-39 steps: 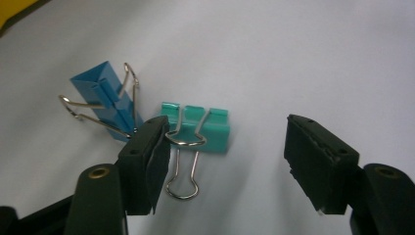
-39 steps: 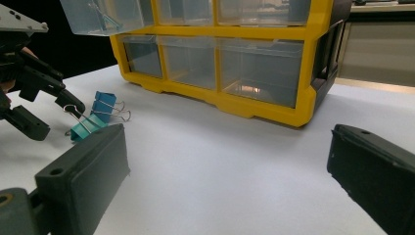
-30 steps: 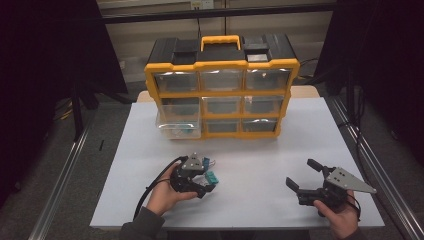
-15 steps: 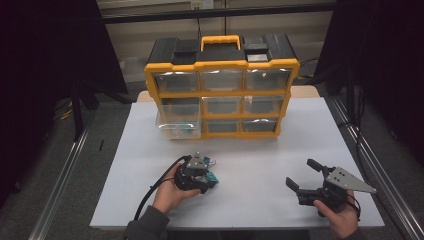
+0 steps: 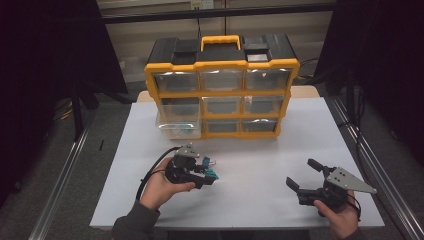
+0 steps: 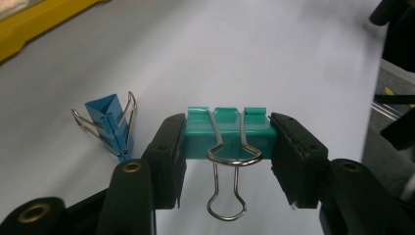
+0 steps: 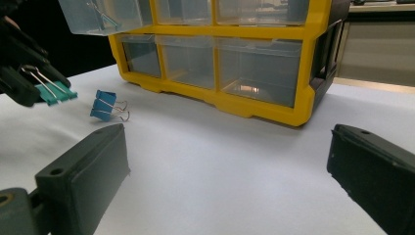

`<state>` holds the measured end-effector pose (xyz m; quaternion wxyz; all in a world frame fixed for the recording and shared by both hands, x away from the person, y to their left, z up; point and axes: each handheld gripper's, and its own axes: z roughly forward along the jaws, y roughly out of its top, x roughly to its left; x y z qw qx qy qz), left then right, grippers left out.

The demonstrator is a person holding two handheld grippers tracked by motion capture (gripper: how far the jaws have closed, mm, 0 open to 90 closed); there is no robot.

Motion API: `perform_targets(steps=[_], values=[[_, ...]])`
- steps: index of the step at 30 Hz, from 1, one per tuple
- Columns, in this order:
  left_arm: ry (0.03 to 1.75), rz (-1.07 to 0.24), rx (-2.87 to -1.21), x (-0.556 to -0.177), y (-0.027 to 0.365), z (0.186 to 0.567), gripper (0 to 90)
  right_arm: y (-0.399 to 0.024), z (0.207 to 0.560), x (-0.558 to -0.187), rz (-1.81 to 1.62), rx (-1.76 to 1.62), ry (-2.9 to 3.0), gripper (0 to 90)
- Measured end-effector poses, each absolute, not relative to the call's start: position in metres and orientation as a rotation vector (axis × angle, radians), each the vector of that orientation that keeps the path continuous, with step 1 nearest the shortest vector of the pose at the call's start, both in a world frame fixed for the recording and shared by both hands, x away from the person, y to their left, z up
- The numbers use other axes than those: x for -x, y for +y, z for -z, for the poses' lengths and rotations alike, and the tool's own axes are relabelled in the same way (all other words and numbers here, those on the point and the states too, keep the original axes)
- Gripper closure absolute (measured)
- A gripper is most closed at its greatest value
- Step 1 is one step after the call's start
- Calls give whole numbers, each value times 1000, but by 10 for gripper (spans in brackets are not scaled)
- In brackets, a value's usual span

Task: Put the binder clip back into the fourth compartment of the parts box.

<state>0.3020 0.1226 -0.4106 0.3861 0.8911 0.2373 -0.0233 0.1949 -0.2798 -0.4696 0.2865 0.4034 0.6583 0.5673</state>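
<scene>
A teal binder clip [image 6: 227, 134] with wire handles sits crosswise between my left gripper's [image 6: 227, 147] pads, lifted off the white table [image 5: 250, 160]. The jaws have just been closing on it and now press its two ends. In the high view the left gripper [image 5: 209, 176] is at front left with the teal clip [image 5: 212, 175] at its tips. A blue binder clip [image 6: 110, 122] lies on the table just beyond, also seen as the blue clip [image 7: 103, 111] in the right gripper view. My right gripper [image 5: 301, 173] rests at front right, open, with nothing between its fingers.
A yellow-and-black organizer [image 5: 222, 95] with clear drawers stands at the back of the table. Its left middle drawer [image 5: 177, 125] is pulled out and holds small clips. Metal rails run along both sides of the table.
The left gripper has closed on the teal clip and risen with it off the table. The blue clip stays put. The right gripper has not moved.
</scene>
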Motion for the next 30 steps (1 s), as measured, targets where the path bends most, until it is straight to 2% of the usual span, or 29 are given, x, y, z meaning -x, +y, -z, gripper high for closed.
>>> perform_targets(steps=[14,30], values=[[589,101,-2275,-314,123,345,501,-279,470,-195,-1515,-1074,1758,13],[570,62,-2274,-328,126,288,501,-279,469,-195,-1516,-1080,1751,13]])
